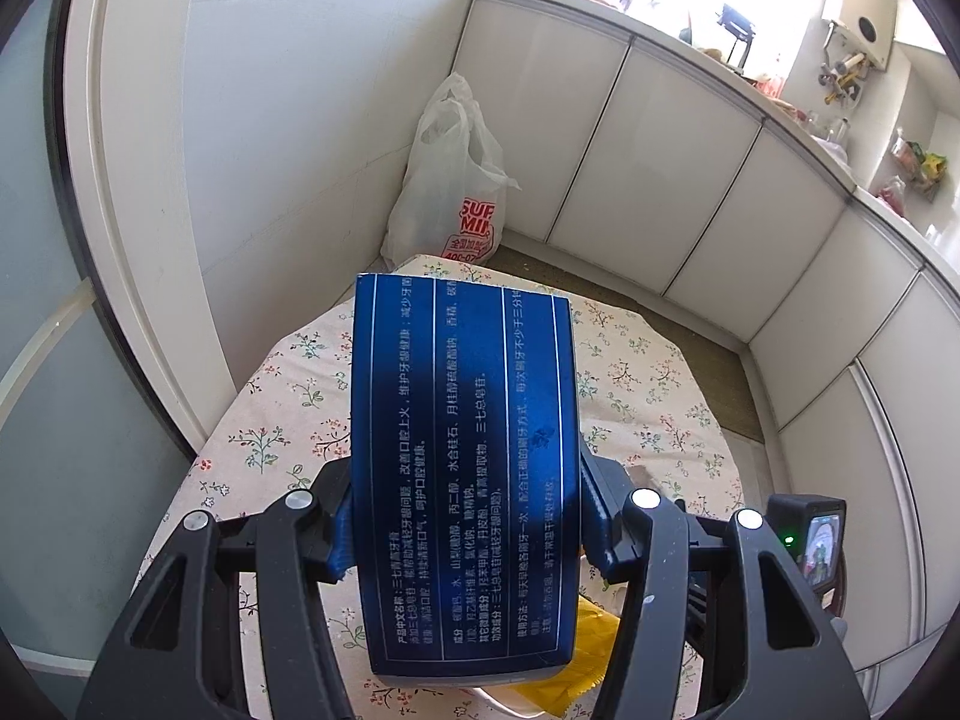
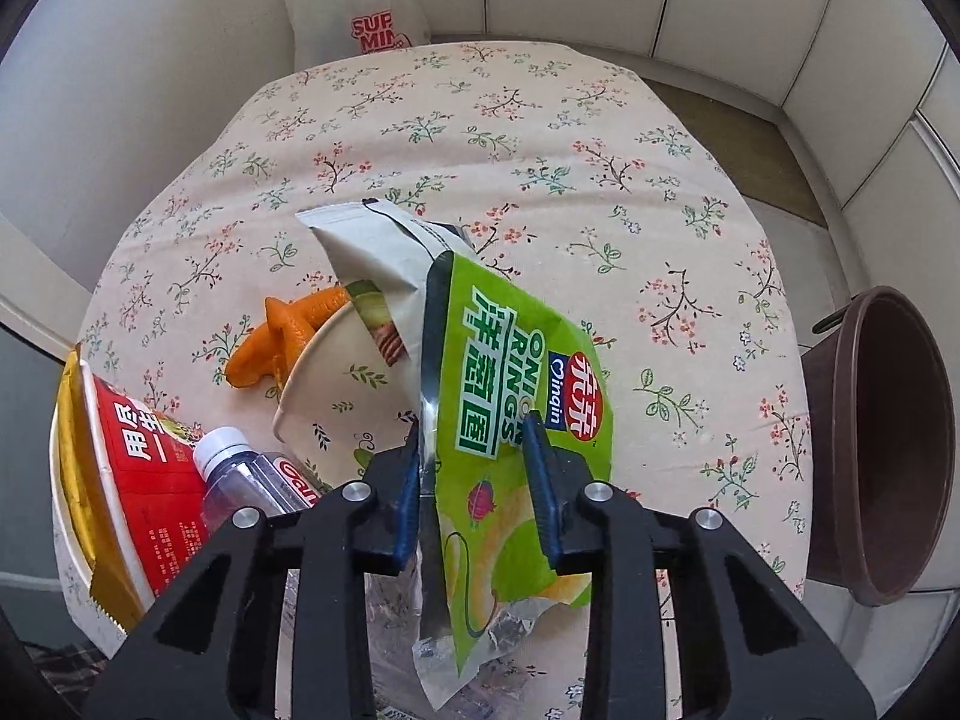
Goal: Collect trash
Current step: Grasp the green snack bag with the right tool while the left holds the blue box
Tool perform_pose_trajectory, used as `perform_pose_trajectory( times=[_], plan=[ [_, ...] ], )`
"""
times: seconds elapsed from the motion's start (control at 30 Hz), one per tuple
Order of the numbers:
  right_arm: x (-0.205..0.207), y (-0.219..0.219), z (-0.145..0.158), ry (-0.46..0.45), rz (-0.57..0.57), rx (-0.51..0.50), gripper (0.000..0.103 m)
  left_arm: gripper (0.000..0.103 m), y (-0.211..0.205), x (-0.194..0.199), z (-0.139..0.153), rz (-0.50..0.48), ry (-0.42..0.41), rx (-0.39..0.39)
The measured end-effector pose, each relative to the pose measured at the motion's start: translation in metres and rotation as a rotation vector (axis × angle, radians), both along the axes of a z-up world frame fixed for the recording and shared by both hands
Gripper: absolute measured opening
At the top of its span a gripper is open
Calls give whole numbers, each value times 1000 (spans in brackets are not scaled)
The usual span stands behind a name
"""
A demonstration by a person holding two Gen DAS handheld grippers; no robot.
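Note:
My left gripper (image 1: 465, 504) is shut on a blue toothpaste box (image 1: 465, 450) with white print, held up above the floral-cloth table (image 1: 288, 420). My right gripper (image 2: 474, 468) is shut on a green onion-rings snack bag (image 2: 516, 396), lifted over the table (image 2: 540, 150). On the table lie a white snack bag (image 2: 372, 252), a paper bowl (image 2: 336, 384), an orange toy-like piece (image 2: 282, 330), a red instant-noodle cup (image 2: 138, 474) and a clear plastic bottle (image 2: 246, 480). A brown bin (image 2: 882, 438) stands at the table's right edge.
A white plastic shopping bag (image 1: 447, 180) sits on the floor in the corner beyond the table; it also shows in the right wrist view (image 2: 354, 6). White cabinets (image 1: 690, 192) line the wall. A yellow wrapper (image 1: 570, 678) lies under the blue box.

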State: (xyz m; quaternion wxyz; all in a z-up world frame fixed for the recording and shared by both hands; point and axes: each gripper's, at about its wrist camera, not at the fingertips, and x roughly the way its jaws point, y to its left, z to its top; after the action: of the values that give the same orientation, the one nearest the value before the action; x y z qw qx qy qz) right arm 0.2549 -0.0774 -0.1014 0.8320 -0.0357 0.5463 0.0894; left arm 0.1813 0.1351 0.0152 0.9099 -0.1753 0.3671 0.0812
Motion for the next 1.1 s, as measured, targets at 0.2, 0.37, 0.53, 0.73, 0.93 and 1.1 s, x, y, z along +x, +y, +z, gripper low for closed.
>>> perform_pose_trajectory(
  times=[0.2, 0.37, 0.53, 0.73, 0.93, 1.1],
  plan=[
    [-5, -7, 33, -94, -13, 51, 12, 56, 0, 1, -4, 5, 6, 1],
    [-10, -12, 58, -179, -17, 96, 2, 56, 0, 2, -6, 7, 8, -5],
    [-17, -18, 83, -271, -33, 136, 0, 56, 2, 0, -7, 8, 4, -8],
    [-15, -28, 93, -271, -44, 169, 0, 56, 4, -1, -10, 5, 7, -14],
    [1, -57, 38, -45, -154, 214, 63, 56, 7, 5, -13, -9, 27, -26],
    [3, -81, 27, -41, -224, 158, 96, 56, 12, 14, -16, -19, 43, -43]
  ],
)
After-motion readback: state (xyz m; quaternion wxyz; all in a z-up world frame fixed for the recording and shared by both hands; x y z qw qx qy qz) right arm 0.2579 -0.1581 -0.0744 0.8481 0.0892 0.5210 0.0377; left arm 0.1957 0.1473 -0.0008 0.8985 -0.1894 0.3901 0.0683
